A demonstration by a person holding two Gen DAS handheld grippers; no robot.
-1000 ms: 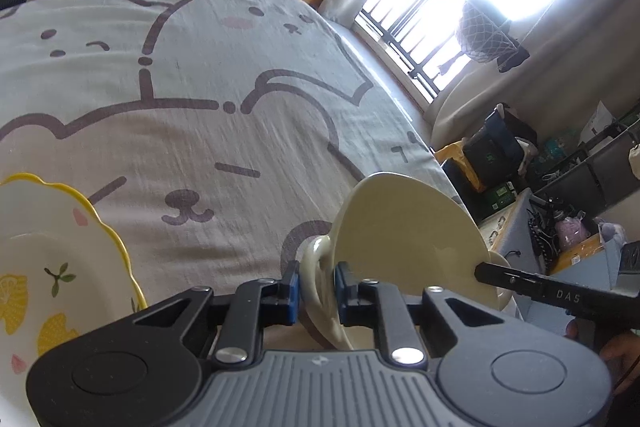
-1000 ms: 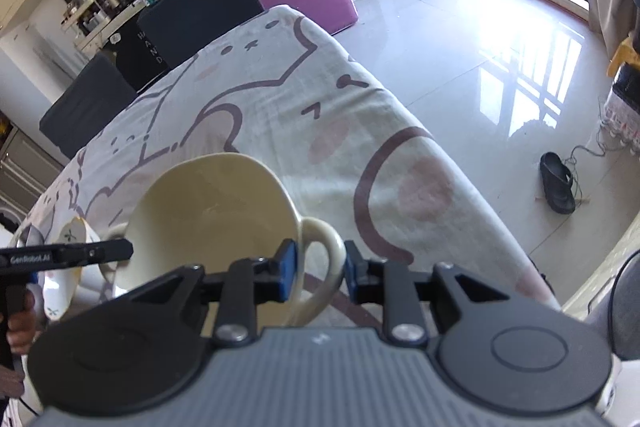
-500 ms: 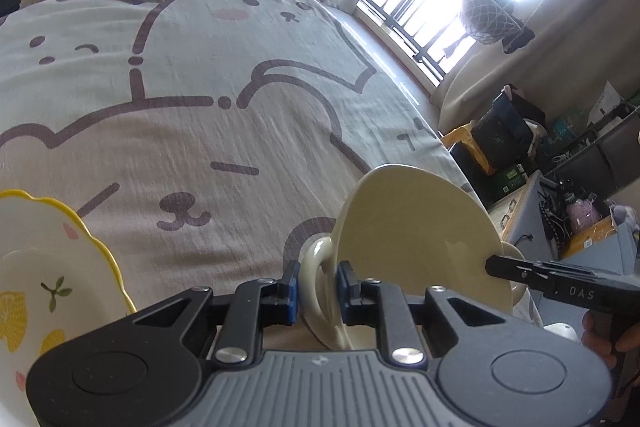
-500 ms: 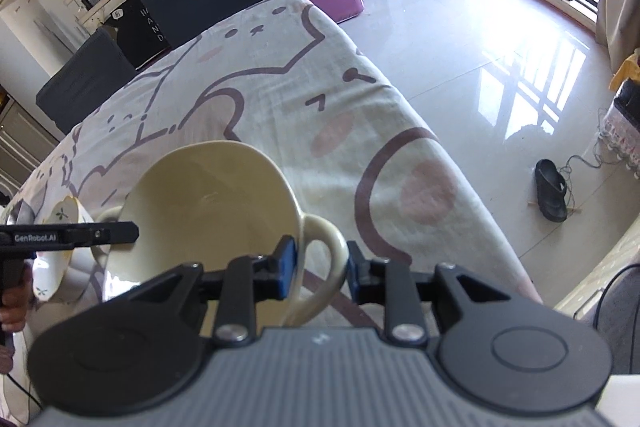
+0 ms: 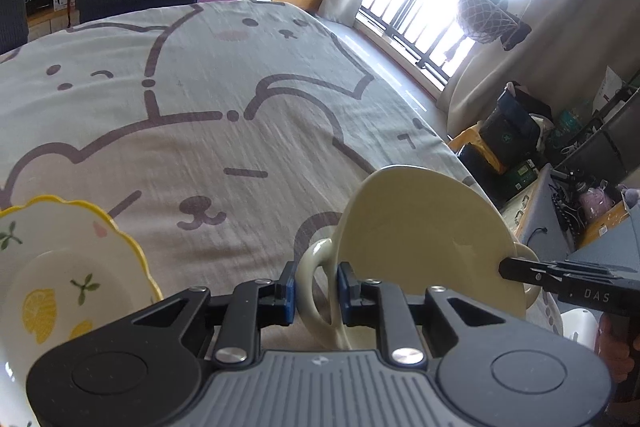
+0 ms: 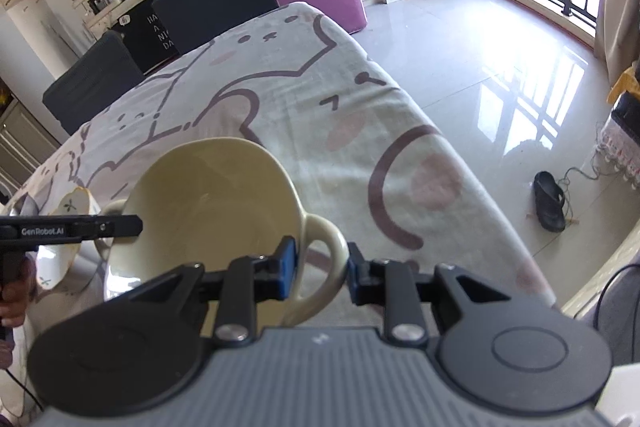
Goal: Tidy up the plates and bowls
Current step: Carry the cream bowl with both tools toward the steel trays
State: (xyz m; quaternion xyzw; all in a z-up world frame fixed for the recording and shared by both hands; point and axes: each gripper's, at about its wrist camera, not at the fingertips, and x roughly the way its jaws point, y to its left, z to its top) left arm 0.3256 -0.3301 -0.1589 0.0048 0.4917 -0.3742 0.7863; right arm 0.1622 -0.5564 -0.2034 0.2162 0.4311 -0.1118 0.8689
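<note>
The cream two-handled bowl [image 5: 424, 239] is held up off the desk [image 5: 224, 131], tilted on edge near the desk's right-hand corner, with one set of tongs on each of its loop handles. The left tongs [image 5: 316, 287] are closed on the left handle [image 5: 316, 279], the blue pads pressing on the loop from both sides. The right tongs [image 6: 320, 267] straddle the right handle [image 6: 324, 251]: the left pad sits against the loop, while the right pad seems to stand a little off it, so whether that grip is firm cannot be told from here. To the left, on the cloth, rests a lemon-patterned plate [image 5: 60, 267] with a wavy yellow rim, well apart from the bowl's body but close beside the left tongs. The step in hand looks like carrying the bowl with both hands toward where the dishes are being gathered, probably onto or beside that plate. The next move calls for levelling the bowl, moving both hands together so neither handle twists out of its pads, and lowering it gently, since the glazed handles are smooth and could slip, and the bowl hangs near the desk's edge above a hard tiled floor [image 6: 480, 67].
</note>
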